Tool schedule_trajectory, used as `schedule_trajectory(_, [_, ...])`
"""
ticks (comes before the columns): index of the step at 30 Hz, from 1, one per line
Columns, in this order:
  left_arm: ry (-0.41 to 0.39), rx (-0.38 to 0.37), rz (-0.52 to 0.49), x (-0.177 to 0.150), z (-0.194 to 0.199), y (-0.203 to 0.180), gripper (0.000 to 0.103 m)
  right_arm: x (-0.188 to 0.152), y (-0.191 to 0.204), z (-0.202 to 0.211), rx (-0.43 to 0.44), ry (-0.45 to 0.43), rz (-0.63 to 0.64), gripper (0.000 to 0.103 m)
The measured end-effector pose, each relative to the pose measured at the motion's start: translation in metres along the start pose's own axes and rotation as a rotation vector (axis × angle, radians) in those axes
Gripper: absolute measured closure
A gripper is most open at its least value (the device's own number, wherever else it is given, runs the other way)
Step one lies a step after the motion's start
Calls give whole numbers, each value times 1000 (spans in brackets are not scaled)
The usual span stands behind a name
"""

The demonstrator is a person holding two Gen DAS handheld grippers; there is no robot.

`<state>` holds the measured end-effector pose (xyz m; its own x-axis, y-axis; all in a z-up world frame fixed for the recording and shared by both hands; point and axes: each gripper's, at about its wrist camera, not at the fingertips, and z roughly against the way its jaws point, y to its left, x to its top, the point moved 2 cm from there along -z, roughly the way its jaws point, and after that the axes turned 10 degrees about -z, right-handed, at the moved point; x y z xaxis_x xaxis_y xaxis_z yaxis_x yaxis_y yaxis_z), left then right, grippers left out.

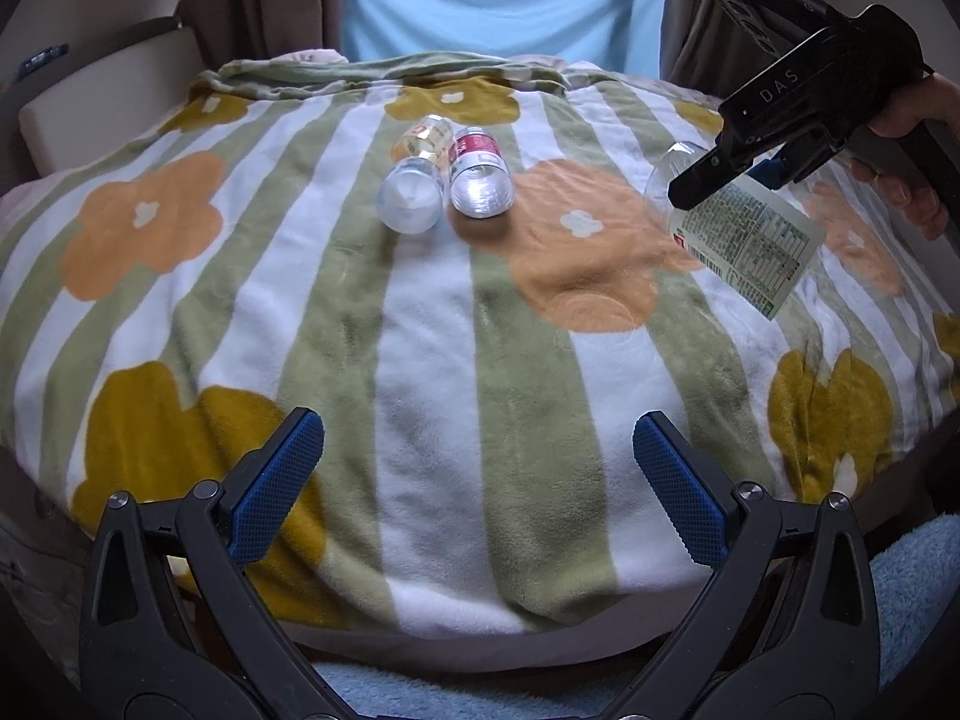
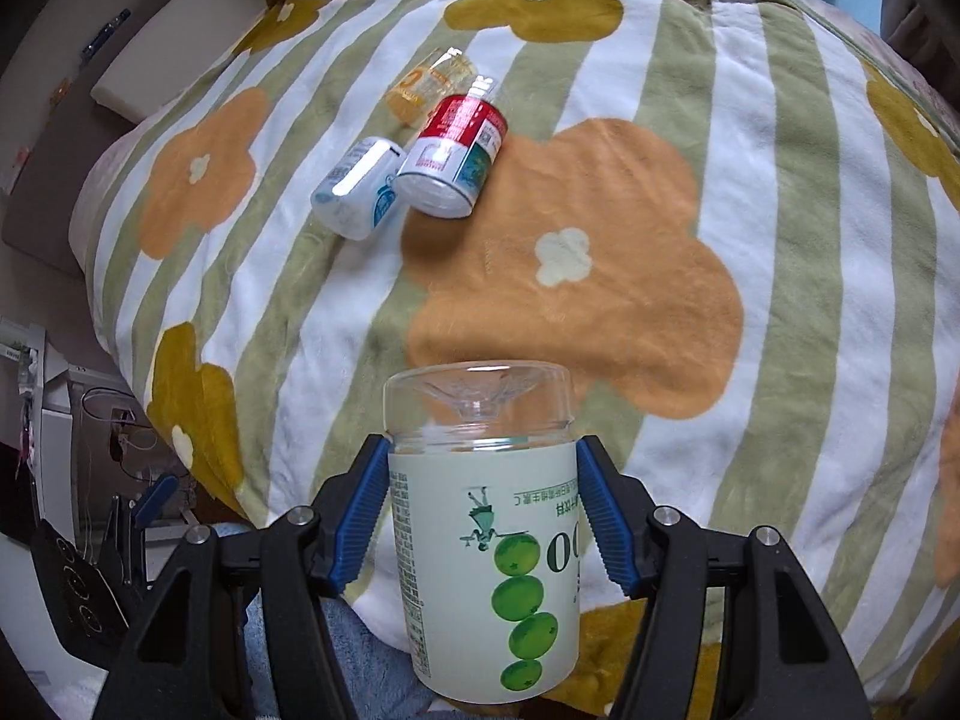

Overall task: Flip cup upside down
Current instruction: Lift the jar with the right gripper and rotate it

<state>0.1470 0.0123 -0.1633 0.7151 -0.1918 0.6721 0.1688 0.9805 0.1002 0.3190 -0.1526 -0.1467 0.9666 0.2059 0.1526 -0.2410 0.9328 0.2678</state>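
Right gripper (image 2: 483, 516) jaws clenched on the cup (image 2: 483, 546), blue pads (image 2: 366, 504) pressing its labelled wall from both sides. Cup is clear plastic with a pale green label, green fruit print and text reading upside down in the right wrist view; its thick clear base points away from the camera, toward the blanket (image 2: 750, 240). In the left wrist view the same cup (image 1: 744, 234) hangs tilted in the air above the blanket's right side, clear base up-left, label end down-right, not touching the fabric. Person's hand (image 1: 912, 180) grips the right gripper (image 1: 720, 180) handle at the frame's right edge.

Left gripper (image 1: 477, 468) jaws released, wide apart, nothing between the pads, hovering over the near edge of the blanket (image 1: 420, 330).

Blanket is striped green and white with orange and mustard flowers, draped over a rounded surface. Near its far middle lie three small containers on their sides, touching in a cluster: a white-blue bottle (image 2: 360, 192), a red-label bottle (image 2: 456, 156), and a clear orange-print cup (image 2: 432, 84) behind them. All well apart from the held cup. Blue towel (image 1: 918, 588) at lower right.
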Motion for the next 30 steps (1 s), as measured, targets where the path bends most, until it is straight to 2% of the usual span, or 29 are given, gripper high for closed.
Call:
schedule_trajectory(3, [-1,-7,3,-4,1,2,0,-16,18,-26,-23,44,43,45])
schedule_trajectory(6, [3,-13,6,-7,1,5,0,-21,25,-48,-27,66,15,45])
schedule_trajectory(15, [27,-23,29,-13,-6,14,0,7,19,-81,-38,15,-175,45])
schedule_trajectory(23, [40,-27,51,-15,-12,19,0,13,20,-95,-38,44,-203,43])
schedule_trajectory(24, [41,-26,51,-16,-12,19,0,13,20,-95,-35,41,-212,38])
schedule_trajectory(27, [41,-27,52,-15,-12,18,0,12,22,-92,-29,20,-207,13])
schedule_trajectory(28, [41,-26,51,-15,-12,18,0,12,22,-90,-25,8,-204,7])
schedule_trajectory(30, [42,-26,50,-15,-12,18,0,10,25,-86,1,5,-187,2])
